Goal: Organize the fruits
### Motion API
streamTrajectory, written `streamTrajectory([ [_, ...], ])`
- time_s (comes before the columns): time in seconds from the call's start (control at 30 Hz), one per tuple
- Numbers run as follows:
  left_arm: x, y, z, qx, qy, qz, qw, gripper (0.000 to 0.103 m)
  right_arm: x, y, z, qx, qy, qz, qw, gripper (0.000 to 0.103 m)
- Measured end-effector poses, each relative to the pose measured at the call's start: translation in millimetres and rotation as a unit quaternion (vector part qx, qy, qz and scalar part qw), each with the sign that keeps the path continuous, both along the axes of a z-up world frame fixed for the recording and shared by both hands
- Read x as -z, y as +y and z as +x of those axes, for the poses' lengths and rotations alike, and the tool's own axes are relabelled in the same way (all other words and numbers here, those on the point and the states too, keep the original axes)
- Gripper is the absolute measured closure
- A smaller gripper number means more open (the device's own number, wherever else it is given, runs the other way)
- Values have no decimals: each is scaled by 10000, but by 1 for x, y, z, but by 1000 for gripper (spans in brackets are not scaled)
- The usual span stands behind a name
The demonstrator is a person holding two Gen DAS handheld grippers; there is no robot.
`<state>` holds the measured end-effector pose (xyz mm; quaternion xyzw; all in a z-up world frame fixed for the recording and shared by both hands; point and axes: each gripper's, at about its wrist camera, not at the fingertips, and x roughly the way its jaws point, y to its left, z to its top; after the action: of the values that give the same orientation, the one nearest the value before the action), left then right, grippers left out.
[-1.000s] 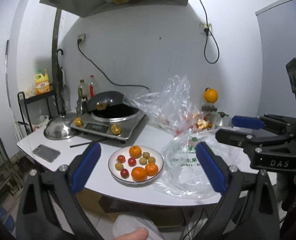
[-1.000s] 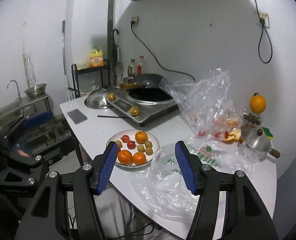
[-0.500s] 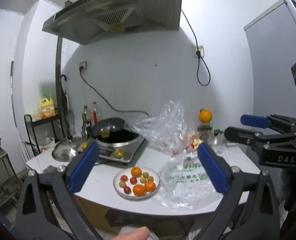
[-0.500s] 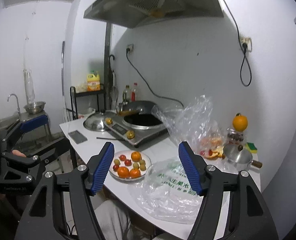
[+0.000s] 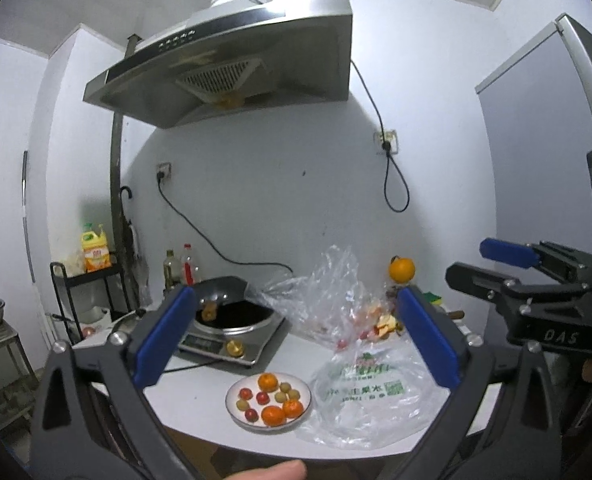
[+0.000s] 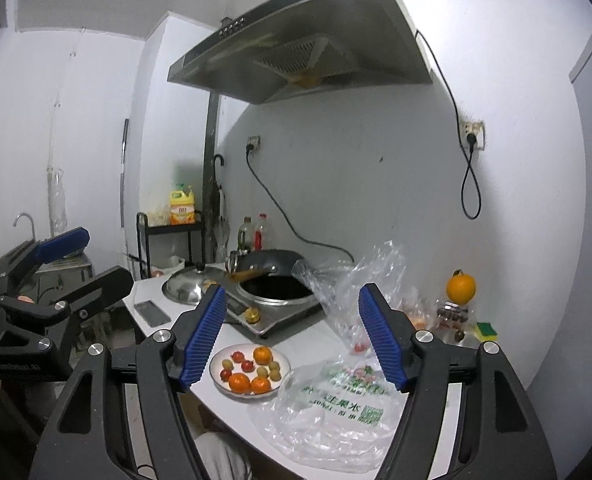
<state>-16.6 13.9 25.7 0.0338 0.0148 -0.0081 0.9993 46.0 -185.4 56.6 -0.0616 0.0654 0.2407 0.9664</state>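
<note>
A white plate [image 5: 229,407] [image 6: 215,381] near the counter's front edge holds three oranges, red cherry tomatoes and small green fruits. A flat printed plastic bag [image 5: 360,392] [image 6: 336,412] lies just to its right. Behind that, a crumpled clear bag [image 5: 320,292] covers more fruit and peel. One orange [image 5: 402,270] [image 6: 461,288] sits on a jar at the back right. My left gripper [image 5: 296,336] [image 6: 84,262] hangs open and empty, well back from the counter. My right gripper [image 6: 294,340] [image 5: 492,266] is level with it, also open with nothing between its pads.
An induction cooker with a black wok [image 6: 272,276] stands behind the plate. A steel lid [image 6: 186,286] and a phone [image 6: 151,312] lie to its left. Bottles, a rack with a yellow jug [image 6: 182,210], and a range hood [image 6: 296,56] are further back. A fingertip [image 5: 272,472] shows at the bottom.
Both grippers have risen and drawn back from the counter, so the plate and bags look smaller and the range hood has come into view. The right jaws have spread wider.
</note>
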Motion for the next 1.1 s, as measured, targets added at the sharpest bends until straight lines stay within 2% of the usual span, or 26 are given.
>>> streamTrajectory([
  [0.33, -16, -9, -14, 62, -326, 102, 9994, 1, -13, -10, -4, 134, -214, 98, 9996, 30],
  [1.1, -11, -9, -4, 192, -188, 31, 9996, 1, -13, -16, -4, 232, -171, 157, 9995, 30],
])
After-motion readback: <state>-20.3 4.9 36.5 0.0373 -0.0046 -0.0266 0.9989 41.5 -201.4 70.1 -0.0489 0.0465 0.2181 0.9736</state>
